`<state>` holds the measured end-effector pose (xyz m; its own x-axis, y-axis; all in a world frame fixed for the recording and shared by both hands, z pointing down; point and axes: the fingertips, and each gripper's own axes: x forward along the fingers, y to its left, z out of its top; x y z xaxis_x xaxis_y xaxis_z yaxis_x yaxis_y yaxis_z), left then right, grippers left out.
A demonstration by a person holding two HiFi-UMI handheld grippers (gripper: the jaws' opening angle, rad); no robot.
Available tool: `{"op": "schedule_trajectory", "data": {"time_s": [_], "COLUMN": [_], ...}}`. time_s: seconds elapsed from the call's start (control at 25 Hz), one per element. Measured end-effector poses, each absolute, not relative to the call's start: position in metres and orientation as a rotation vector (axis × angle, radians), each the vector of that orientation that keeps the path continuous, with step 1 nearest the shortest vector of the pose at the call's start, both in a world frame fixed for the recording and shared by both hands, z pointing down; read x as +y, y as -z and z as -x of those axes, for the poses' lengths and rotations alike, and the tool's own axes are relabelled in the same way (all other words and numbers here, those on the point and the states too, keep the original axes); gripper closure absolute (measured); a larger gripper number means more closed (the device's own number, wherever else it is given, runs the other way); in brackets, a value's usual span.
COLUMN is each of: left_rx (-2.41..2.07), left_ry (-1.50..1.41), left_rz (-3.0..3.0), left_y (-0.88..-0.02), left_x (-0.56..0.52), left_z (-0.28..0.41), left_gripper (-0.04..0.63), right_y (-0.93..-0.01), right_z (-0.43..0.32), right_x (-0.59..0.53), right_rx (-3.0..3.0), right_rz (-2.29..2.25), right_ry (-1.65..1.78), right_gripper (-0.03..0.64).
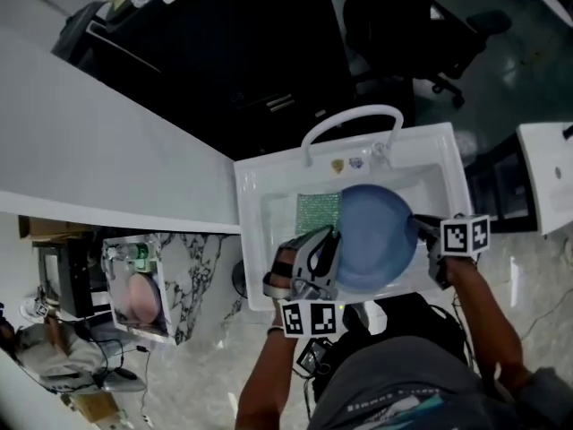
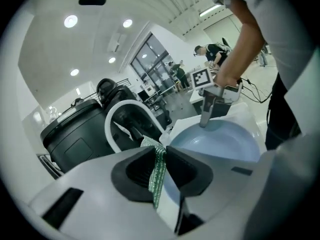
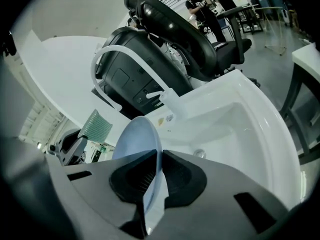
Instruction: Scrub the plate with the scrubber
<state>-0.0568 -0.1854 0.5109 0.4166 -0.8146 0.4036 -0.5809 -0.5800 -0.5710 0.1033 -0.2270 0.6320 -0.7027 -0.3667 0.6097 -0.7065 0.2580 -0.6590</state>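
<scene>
While pinching the green scrubber (image 2: pixel 159 169) between its pads, shows the left hand-held gripper (image 1: pixel 328 240) nearly closed, the jaws parted only by the thickness of the mesh. Holds this mesh edge-on to the jaws, with its long side running forward and out beyond the tips, above the white sink (image 1: pixel 255 240). Finds the blue plate (image 1: pixel 380 236) just to the right of this hand-held gripper and slightly ahead, hollow face open toward it; cannot tell if mesh and plate already touch. Probably asks for only a short sideways move to the right, with some turn so that the broad face of the mesh meets the plate, not its thin edge. Farther right, grips the plate by the near rim in the right hand-held gripper (image 1: pixel 421 231), jaws almost together on that thin edge, lifted over the basin. Leaves the left side nearer to the plate face, the right side only for steadying.
</scene>
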Motion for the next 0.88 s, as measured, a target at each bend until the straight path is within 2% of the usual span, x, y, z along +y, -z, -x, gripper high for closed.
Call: {"op": "schedule_trajectory", "data": {"time_s": [0.24, 0.52, 0.88], "left_rx": [0.843, 0.554, 0.619], "left_ry": [1.130, 1.141, 1.212], "left_rz": [2.234, 2.235, 2.213], "left_y": [-0.542, -0.568, -0.562], "left_x": [-0.136, -0.083, -0.059], "left_z": [0.002, -0.043, -0.003], "left_gripper": [0.523, 0.523, 0.523], "right_y": [-0.613, -0.592, -0.570], "right_z": [-0.078, -0.070, -0.105], "right_x": [-0.194, -0.166, -0.176], "right_rx": [-2.228, -2.263, -2.305], "right_rz": [-0.923, -0.922, -1.045], "right_ry": [-1.429, -1.476, -1.457], "right_gripper": [0.565, 0.563, 0.560]}}
